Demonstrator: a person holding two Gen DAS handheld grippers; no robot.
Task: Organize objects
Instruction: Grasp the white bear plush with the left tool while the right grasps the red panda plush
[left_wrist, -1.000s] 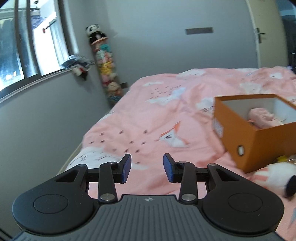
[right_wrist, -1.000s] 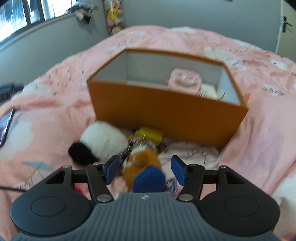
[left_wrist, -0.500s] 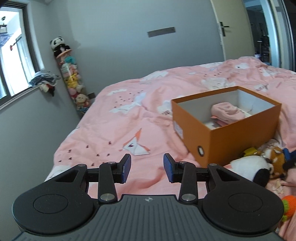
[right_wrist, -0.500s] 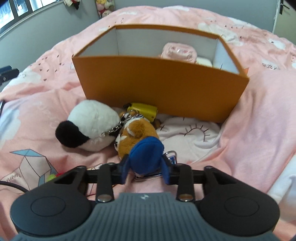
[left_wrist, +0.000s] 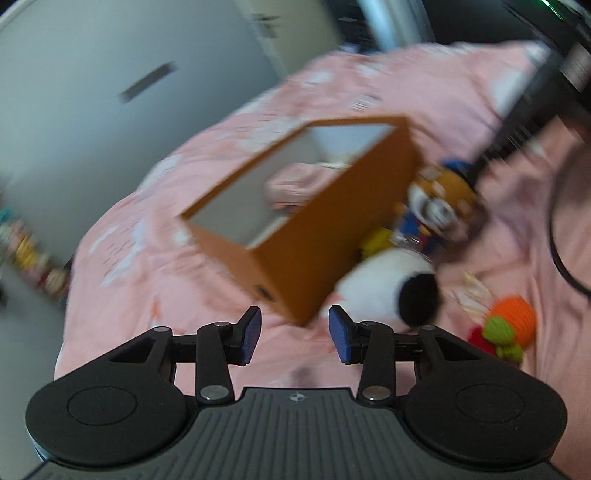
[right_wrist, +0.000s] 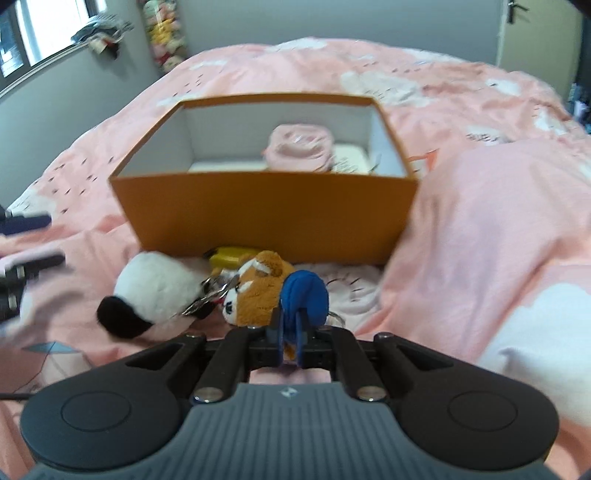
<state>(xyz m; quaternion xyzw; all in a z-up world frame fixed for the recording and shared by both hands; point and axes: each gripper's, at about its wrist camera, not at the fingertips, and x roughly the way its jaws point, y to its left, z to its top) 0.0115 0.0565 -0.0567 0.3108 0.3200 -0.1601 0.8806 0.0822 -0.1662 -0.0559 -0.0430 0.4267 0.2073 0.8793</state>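
An open orange box (right_wrist: 266, 206) stands on the pink bed and holds a pink soft item (right_wrist: 299, 151). My right gripper (right_wrist: 290, 339) is shut on the blue part (right_wrist: 304, 295) of a brown plush keychain toy (right_wrist: 258, 291), just in front of the box. A white and black plush (right_wrist: 151, 291) and a yellow item (right_wrist: 231, 256) lie beside it. My left gripper (left_wrist: 293, 334) is open and empty, above the bed near the corner of the box (left_wrist: 303, 236). The left wrist view is blurred; the brown toy (left_wrist: 439, 199) and the white plush (left_wrist: 388, 291) show there.
An orange and green knitted toy (left_wrist: 506, 325) lies on the bed right of the white plush. A raised fold of pink duvet (right_wrist: 491, 236) lies right of the box. A grey wall and window (right_wrist: 44, 44) are at the far left, a door (right_wrist: 535, 33) at the far right.
My right gripper has closed on the blue part of the brown toy and lifted it slightly. My left gripper has swung right and tilted toward the box, staying open.
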